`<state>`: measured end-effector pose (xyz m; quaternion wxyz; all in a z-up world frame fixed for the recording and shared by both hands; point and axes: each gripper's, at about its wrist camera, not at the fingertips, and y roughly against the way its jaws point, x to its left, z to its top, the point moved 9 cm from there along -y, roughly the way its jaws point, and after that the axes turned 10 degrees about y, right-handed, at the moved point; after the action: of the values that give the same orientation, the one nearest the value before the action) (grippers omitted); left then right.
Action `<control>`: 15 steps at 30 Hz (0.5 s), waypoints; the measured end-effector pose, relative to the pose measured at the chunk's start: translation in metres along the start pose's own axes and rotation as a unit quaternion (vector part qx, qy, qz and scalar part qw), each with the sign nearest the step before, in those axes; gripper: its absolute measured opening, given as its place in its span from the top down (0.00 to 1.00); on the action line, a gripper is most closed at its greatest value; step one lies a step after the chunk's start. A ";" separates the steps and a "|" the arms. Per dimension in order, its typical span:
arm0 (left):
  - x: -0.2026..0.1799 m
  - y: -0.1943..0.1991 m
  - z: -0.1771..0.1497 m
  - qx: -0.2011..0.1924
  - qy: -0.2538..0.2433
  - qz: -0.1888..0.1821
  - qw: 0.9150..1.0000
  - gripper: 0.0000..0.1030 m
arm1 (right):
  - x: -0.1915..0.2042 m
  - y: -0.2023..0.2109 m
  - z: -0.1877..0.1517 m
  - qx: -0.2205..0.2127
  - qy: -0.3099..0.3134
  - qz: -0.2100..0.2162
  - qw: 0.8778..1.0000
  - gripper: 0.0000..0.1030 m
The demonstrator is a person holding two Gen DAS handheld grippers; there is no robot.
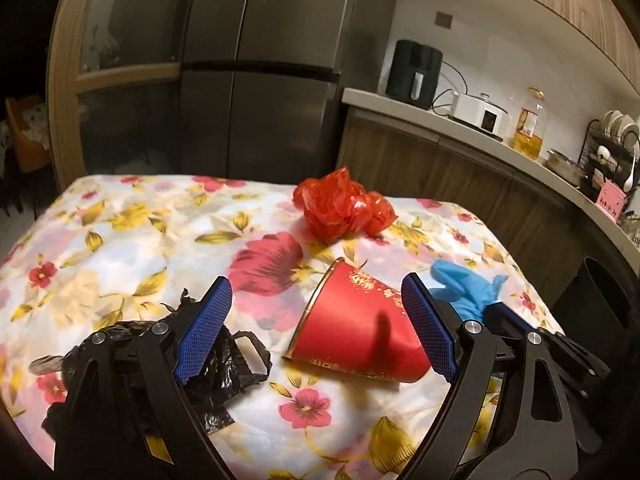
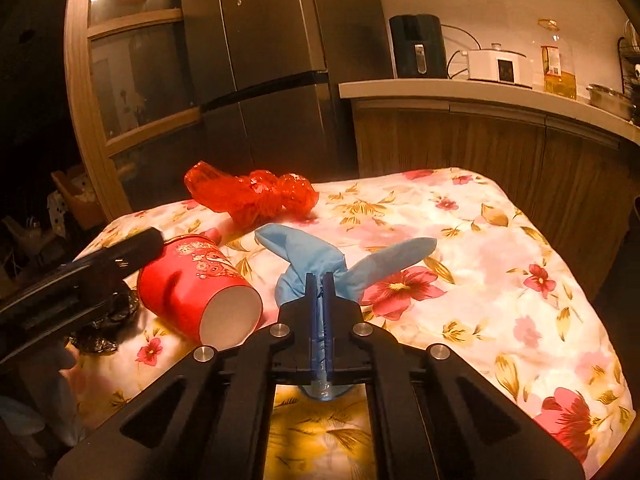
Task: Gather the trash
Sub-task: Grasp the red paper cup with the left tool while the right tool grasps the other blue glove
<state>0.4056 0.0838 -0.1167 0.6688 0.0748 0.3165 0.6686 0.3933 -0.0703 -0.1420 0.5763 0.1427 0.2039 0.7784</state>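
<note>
A red paper cup (image 1: 352,324) lies on its side on the floral tablecloth (image 1: 120,240); it also shows in the right wrist view (image 2: 192,284). My left gripper (image 1: 316,296) is open, its blue pads on either side of the cup, above it. A crumpled black plastic bag (image 1: 216,364) lies under its left finger. A crumpled red plastic bag (image 1: 344,208) lies farther back, also in the right wrist view (image 2: 256,194). My right gripper (image 2: 319,280) is shut on a blue glove (image 2: 320,258), seen right of the cup (image 1: 466,286).
A refrigerator (image 1: 260,68) stands behind the table. A kitchen counter (image 1: 460,120) at right carries an air fryer (image 1: 414,74), a white cooker (image 1: 478,110), an oil bottle (image 1: 528,128) and a dish rack (image 1: 610,148). A dark bin (image 1: 596,304) stands right of the table.
</note>
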 end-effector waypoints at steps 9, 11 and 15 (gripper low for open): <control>-0.007 -0.014 -0.018 0.057 -0.006 -0.052 0.997 0.48 | -0.001 0.008 0.000 -0.007 0.000 0.002 1.000 0.97; -0.012 -0.012 -0.022 0.061 -0.016 -0.059 0.996 0.50 | -0.001 0.008 0.000 -0.008 0.000 0.002 1.000 0.97; -0.019 -0.004 -0.030 0.074 -0.017 -0.081 0.994 0.66 | -0.001 0.011 0.000 -0.010 0.001 0.002 1.000 0.96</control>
<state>0.3950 0.0560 -0.1361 0.7185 0.1093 0.3589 0.5856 0.3843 -0.0745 -0.1362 0.5757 0.1365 0.1965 0.7819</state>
